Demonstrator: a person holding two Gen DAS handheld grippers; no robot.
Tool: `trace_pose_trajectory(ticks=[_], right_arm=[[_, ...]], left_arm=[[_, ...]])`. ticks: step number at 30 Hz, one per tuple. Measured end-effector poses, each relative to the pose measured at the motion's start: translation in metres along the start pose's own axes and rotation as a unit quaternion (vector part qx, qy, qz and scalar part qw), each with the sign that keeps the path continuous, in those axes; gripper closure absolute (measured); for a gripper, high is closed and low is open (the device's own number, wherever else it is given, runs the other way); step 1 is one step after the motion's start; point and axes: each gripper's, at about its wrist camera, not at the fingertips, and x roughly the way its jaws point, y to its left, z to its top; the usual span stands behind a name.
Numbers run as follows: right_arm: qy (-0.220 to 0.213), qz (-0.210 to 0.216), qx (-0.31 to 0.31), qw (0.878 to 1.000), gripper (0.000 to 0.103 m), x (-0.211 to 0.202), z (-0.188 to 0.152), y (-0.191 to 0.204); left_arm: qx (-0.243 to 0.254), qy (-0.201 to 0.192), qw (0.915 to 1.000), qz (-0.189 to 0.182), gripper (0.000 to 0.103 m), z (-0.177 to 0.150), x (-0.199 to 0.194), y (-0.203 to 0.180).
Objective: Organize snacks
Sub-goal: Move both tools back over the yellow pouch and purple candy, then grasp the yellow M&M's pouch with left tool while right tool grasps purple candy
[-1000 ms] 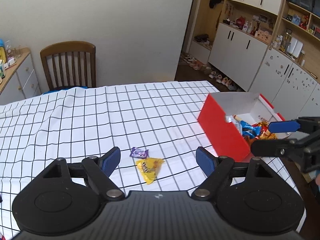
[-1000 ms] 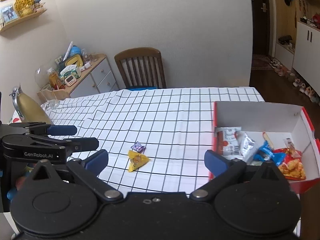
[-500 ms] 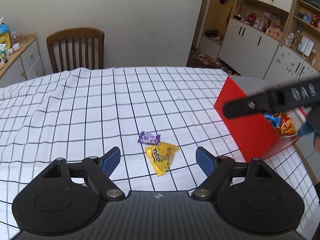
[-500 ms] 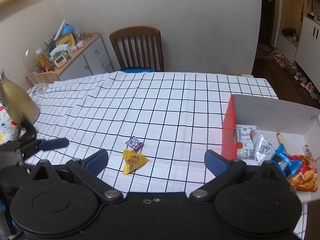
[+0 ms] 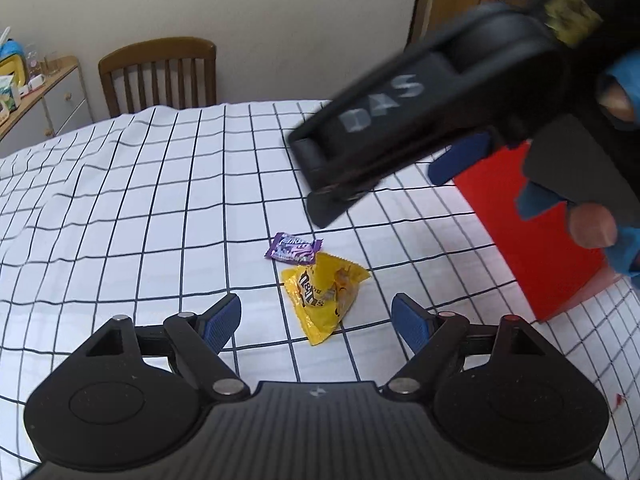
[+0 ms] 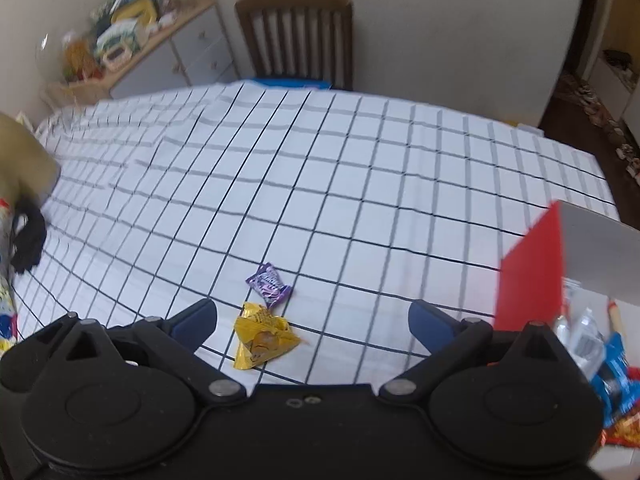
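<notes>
On the checked tablecloth (image 5: 160,208), yellow candy bag (image 5: 326,294) lies between and just ahead of the left gripper (image 5: 316,316) pads, jaws apart, empty, purple wrapper (image 5: 293,247) touching the bag's far corner. Right gripper (image 6: 312,318) also spread wide, empty, bag near its left pad; red box (image 6: 530,256) with snacks sits right.

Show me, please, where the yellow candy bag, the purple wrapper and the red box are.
yellow candy bag (image 5: 324,296), left wrist view, middle of the bag.
purple wrapper (image 5: 293,247), left wrist view, centre.
red box (image 6: 530,268), right wrist view, outer red wall.
</notes>
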Motion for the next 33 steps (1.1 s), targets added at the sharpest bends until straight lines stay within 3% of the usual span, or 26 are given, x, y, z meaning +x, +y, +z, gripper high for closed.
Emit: trace_pose_trajectory(ticks=[5,14,21,29,33], right_arm=[[0.030,0.008,-0.026,0.999,0.005,0.030,0.013,0.012],[0.073,0.025,-0.059,0.995,0.023,0.073,0.027,0.025],[0.087,0.026,-0.079,0.993,0.031,0.091,0.032,0.031],[0.090,0.023,-0.103,0.990,0.050,0.100,0.032,0.040],[0.089,0.009,-0.130,0.987,0.069,0.098,0.030,0.039]], left_arm=[[-0.016,0.006,0.9998,0.012,0.021,-0.005,0.012,-0.001],[-0.026,0.013,0.9991,0.030,0.021,-0.008,0.028,-0.009],[-0.010,0.009,0.9991,0.040,0.021,-0.007,0.037,-0.014],[-0.001,0.003,0.9998,0.021,0.022,-0.006,0.041,-0.014],[-0.006,0.000,1.0000,0.007,0.022,-0.006,0.038,-0.007]])
